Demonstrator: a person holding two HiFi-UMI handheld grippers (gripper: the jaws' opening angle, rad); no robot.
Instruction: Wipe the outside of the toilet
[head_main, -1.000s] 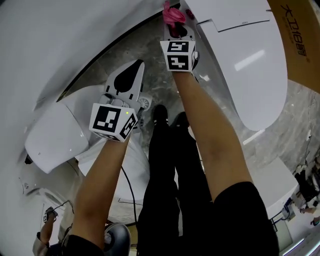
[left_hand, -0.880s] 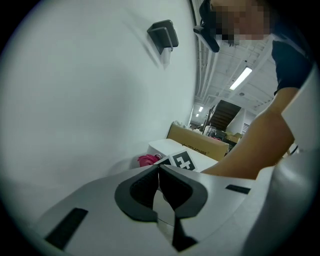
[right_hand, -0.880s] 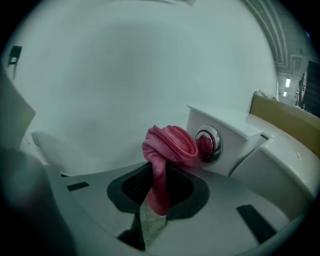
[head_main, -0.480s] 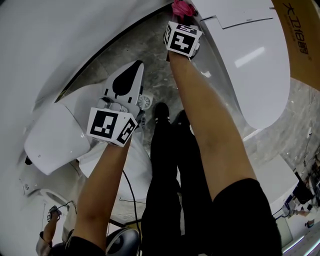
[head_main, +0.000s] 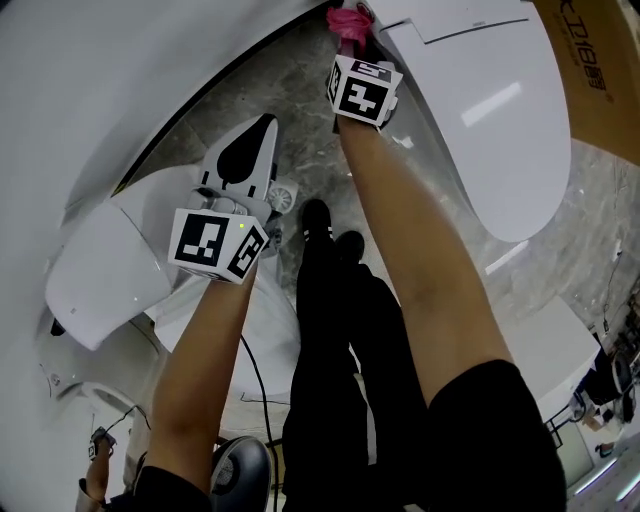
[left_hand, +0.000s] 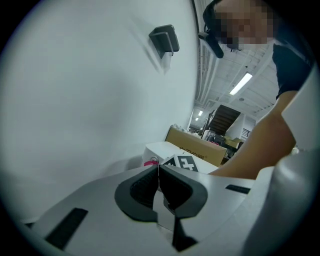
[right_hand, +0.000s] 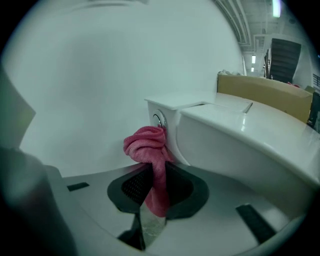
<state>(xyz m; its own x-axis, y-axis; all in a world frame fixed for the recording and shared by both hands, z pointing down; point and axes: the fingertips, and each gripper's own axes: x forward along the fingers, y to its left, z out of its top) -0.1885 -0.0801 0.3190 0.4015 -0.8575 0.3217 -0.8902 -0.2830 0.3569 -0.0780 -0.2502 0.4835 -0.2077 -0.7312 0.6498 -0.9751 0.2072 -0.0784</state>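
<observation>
Head view has our right gripper (head_main: 348, 45) up top, clamped on the pink cloth (head_main: 345, 20), which sits against the side of the toilet (head_main: 480, 110) at the tank end. What have we got around it?

Reply: Right gripper view is the clearest one for us. The cloth is pinched between the jaws, and its bunched top touches the tank corner, right by a round chrome button (right_hand: 158, 120). A plain white wall is close behind, and there's a cardboard box (right_hand: 265, 92) past the lid.

OP: And our left gripper (head_main: 252, 138)?

Reply: Its jaws are pressed together with nothing between them. It points down toward the grey marble floor (head_main: 290, 90), well apart from the toilet and just beside a second white fixture (head_main: 100, 280). Our black trousers (head_main: 340, 350) and shoes (head_main: 318, 215) fill the middle of the head view. Our right forearm (head_main: 420, 250) covers part of the toilet's near edge. Left gripper view also catches a small dark box (left_hand: 164, 39) mounted on the wall.
</observation>
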